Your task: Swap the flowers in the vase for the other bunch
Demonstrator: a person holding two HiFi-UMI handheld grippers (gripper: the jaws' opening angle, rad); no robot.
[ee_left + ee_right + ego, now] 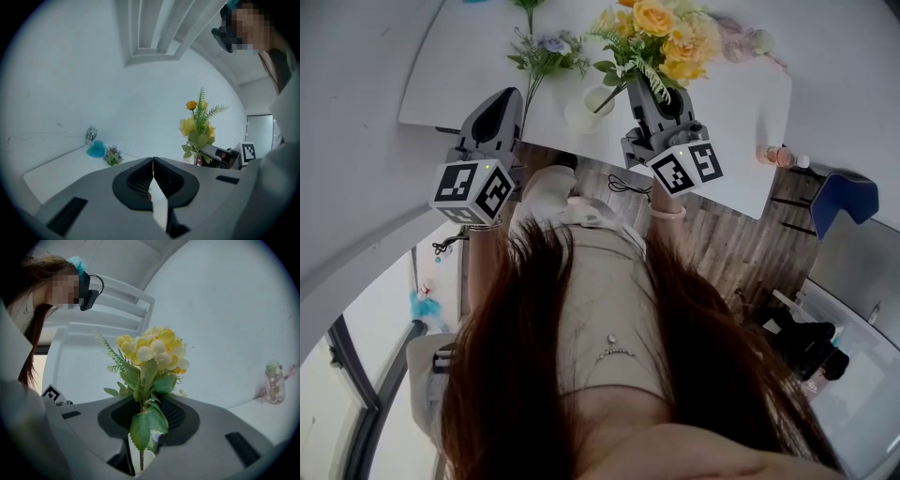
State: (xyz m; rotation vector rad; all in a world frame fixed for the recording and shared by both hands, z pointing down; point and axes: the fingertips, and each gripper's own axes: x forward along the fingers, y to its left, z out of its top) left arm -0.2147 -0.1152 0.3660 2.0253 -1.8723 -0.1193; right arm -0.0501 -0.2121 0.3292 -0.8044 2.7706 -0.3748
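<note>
A yellow flower bunch [661,33] stands upright with its stem running down into a white vase [586,111] on the white table [750,112]. My right gripper [654,89] is around that stem just above the vase. In the right gripper view the stem and leaves of the yellow bunch [152,350] rise between the parted jaws of the right gripper [143,404], and the vase [140,460] rim shows below; the pads stand clear of the thin stem. A purple bunch [546,52] lies on the table behind my left gripper [504,98], which is shut and empty [153,161].
A blue object [96,149] and a small bottle [91,134] sit at the table's far corner near the purple bunch [112,155]. A glass bottle [274,383] stands by the wall. A blue chair [844,197] is right of the table, over wooden floor.
</note>
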